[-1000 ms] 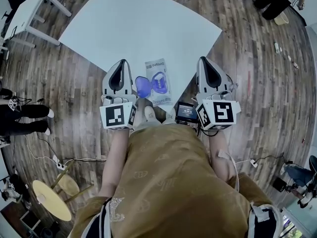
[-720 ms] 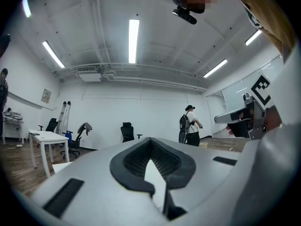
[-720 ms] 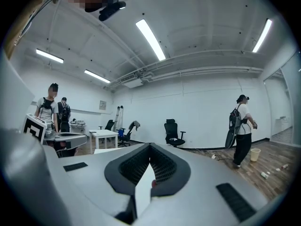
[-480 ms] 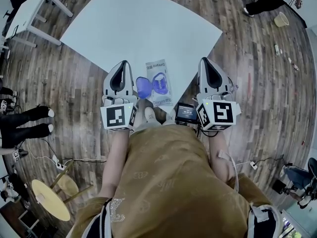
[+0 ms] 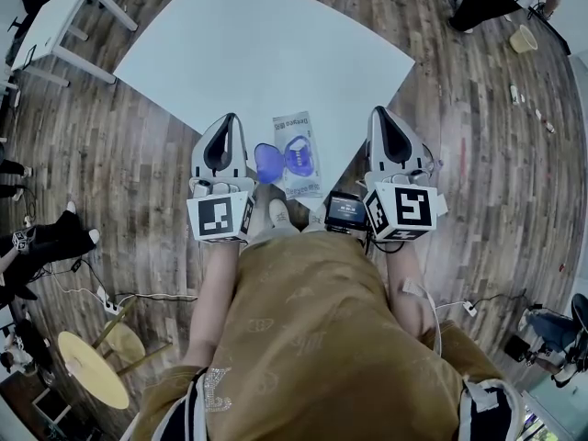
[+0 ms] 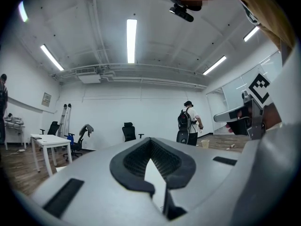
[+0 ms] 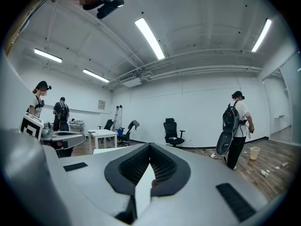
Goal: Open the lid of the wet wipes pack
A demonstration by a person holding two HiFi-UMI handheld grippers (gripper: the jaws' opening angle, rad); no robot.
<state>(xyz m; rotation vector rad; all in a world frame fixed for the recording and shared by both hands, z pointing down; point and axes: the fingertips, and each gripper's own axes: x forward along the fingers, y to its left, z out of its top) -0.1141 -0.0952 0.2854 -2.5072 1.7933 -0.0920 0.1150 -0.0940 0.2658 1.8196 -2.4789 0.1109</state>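
The wet wipes pack (image 5: 299,175) lies flat on the white table (image 5: 266,53), close to its near corner. Its blue lid (image 5: 266,163) is flipped open to the left of the oval opening (image 5: 297,154). My left gripper (image 5: 223,127) hovers just left of the lid, and my right gripper (image 5: 384,122) is further off, past the table's edge on the right. Both point away from me with jaws closed and nothing between them. The left gripper view (image 6: 151,147) and the right gripper view (image 7: 149,150) look out into the room, and the pack shows in neither.
A person with a backpack (image 7: 235,126) stands by the far wall, and two more people (image 7: 60,112) are at the left. A white desk (image 5: 55,21) is at the far left and a yellow stool (image 5: 96,367) beside me. Office chairs (image 7: 173,131) line the wall.
Both grippers and the pack stay where they were. A person's legs at the left edge of the head view have shifted downward.
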